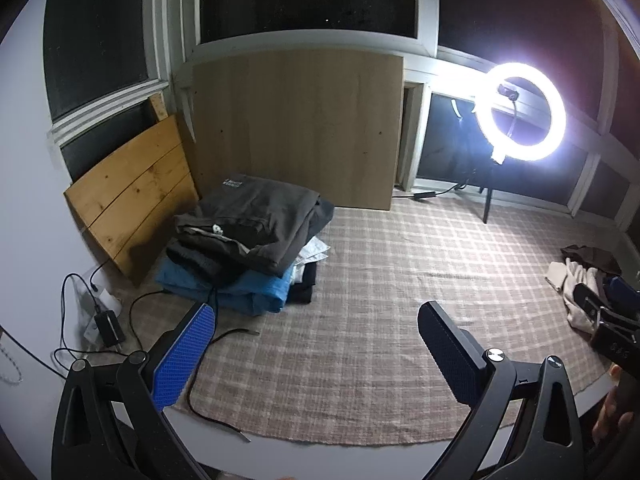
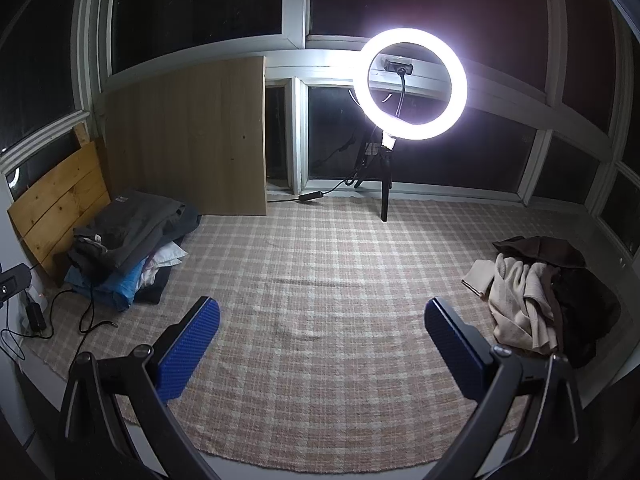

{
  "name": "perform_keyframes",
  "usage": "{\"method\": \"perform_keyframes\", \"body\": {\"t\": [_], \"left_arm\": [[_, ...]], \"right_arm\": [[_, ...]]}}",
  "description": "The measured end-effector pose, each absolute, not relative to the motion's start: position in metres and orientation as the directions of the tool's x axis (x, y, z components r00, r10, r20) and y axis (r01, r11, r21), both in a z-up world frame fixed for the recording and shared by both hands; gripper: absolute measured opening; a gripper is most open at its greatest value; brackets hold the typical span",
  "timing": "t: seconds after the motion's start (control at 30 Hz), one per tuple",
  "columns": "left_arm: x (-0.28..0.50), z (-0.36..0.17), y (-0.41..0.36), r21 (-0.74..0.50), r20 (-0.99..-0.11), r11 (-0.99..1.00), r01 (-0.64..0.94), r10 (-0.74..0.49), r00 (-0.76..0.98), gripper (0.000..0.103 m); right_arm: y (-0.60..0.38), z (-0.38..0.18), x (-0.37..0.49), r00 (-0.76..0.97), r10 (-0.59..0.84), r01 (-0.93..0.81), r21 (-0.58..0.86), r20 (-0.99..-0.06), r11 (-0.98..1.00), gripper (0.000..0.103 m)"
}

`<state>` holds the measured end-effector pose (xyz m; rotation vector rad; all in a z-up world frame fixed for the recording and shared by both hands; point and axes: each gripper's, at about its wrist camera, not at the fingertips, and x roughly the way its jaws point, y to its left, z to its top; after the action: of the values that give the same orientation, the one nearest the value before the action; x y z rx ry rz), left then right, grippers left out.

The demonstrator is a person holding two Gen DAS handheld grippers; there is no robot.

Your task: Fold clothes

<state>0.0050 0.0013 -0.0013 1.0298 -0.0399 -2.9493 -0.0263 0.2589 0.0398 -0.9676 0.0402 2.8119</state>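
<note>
While both tools hover over the plaid rug (image 2: 320, 280), I see my left gripper (image 1: 316, 344) and right gripper (image 2: 322, 340) spread wide, empty. The folded clothes stack (image 1: 248, 236) sits far left by the wooden boards (image 1: 132, 200) — the unfolded clothes heap (image 2: 540, 296) lies right.

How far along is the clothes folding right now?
Done: a folded stack sits by the wooden boards. In hand: nothing; the left gripper and right gripper are both open over the rug. Left: the crumpled pile at the right.
</note>
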Motion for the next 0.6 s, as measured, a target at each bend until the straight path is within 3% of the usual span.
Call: {"method": "perform_keyframes", "body": {"t": [0.6], "left_arm": [[-0.029, -0.017, -0.027, -0.005, -0.670, -1.000, -0.018, 0.017, -0.742, 0.102]], "right_arm": [[0.260, 0.035, -0.034, -0.766, 0.158, -0.185, -0.021, -0.623, -0.982, 0.103]]}}
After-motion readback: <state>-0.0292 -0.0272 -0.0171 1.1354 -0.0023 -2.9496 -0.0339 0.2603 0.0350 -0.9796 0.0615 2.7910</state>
